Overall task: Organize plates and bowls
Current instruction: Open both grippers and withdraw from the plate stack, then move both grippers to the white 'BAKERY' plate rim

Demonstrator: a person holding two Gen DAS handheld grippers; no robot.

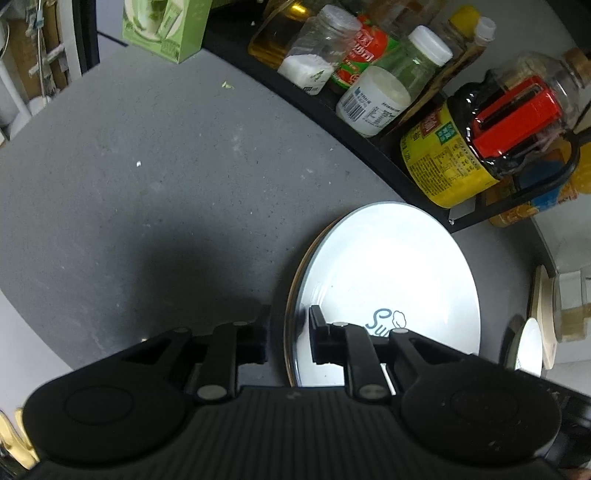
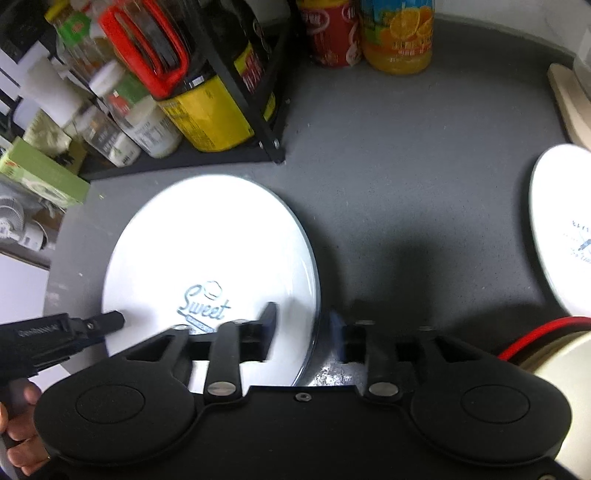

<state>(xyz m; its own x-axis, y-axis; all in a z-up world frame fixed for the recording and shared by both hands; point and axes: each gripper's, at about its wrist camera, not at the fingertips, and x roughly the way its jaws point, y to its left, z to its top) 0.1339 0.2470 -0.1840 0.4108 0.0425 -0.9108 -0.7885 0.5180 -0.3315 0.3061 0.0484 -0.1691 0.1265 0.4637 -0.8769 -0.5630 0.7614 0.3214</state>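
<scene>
A white plate (image 1: 388, 273) printed "Sweet" lies on the grey counter (image 1: 147, 184), and a darker rim shows under its left edge. My left gripper (image 1: 290, 332) is open, its two fingers astride the plate's left rim. In the right wrist view the same plate (image 2: 207, 243) fills the centre-left. My right gripper (image 2: 304, 328) is open, astride the plate's right rim. The left gripper (image 2: 110, 320) reaches in from the left and touches the plate's edge. A second white printed plate (image 2: 561, 229) lies at the far right, also seen small in the left wrist view (image 1: 528, 343).
A black wire rack (image 2: 273, 110) of bottles and jars stands just behind the plate. An orange juice bottle (image 2: 399, 37) and a red can (image 2: 328, 33) stand beside the rack. A green box (image 1: 166, 26) sits far left. A wooden board (image 2: 569, 99) leans at the right. A hand (image 2: 18, 424) holds the left gripper.
</scene>
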